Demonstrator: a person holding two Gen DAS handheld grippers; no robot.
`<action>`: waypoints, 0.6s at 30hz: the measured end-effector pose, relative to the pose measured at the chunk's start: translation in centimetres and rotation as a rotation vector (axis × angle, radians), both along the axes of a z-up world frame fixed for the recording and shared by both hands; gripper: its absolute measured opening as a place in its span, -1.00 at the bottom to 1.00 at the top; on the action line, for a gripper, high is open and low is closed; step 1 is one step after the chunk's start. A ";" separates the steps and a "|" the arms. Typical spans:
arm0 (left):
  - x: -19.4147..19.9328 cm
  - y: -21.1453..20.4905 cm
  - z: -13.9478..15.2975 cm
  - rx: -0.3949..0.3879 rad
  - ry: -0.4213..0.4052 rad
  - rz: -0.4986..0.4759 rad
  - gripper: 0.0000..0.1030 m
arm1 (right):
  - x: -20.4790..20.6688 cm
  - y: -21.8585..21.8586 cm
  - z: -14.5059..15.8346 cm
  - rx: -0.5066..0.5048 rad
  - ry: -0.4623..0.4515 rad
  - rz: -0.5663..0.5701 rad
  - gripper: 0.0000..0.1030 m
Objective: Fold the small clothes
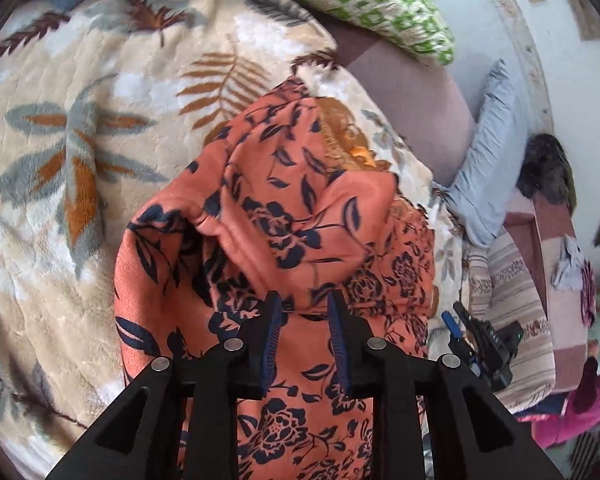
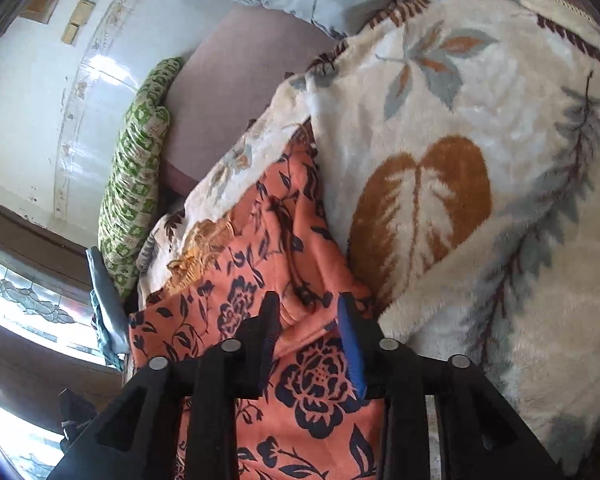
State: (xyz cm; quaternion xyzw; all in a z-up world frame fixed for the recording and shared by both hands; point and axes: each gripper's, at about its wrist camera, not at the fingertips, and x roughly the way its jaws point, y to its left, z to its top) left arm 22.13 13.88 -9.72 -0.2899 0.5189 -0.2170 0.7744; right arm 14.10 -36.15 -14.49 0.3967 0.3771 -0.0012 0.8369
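Two grippers hover parted over the orange floral garment (image 1: 292, 216), which lies bunched on the leaf-print blanket (image 1: 60, 160): the left gripper (image 1: 304, 300) and right gripper (image 2: 310, 300) grasp nothing. No readable writing shows; a green patterned pillow (image 1: 372, 4) sits at one o'clock in the left view.

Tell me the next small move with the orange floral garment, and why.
Probably lower the left gripper and close on the raised fold of the orange, navy-flowered garment: both grippers' jaws stand apart, gripping nothing, and the cloth lies bunched on the cream leaf-patterned blanket.

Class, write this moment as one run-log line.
task: fold small clothes | orange floral garment: bunched on leaf blanket | left gripper: open above it | right gripper: open above it
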 end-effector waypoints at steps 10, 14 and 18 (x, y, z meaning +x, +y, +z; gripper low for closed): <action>10.6 -3.4 2.6 0.366 -0.063 0.012 0.19 | 7.9 3.1 -0.7 -0.137 0.101 0.074 0.04; 13.9 -5.2 -0.3 0.415 0.006 -0.007 0.18 | 9.6 4.2 -2.1 -0.209 0.158 0.110 0.04; 15.5 -8.0 -3.6 0.509 0.028 -0.072 -0.09 | 10.3 5.4 -2.3 -0.277 0.146 0.162 -0.03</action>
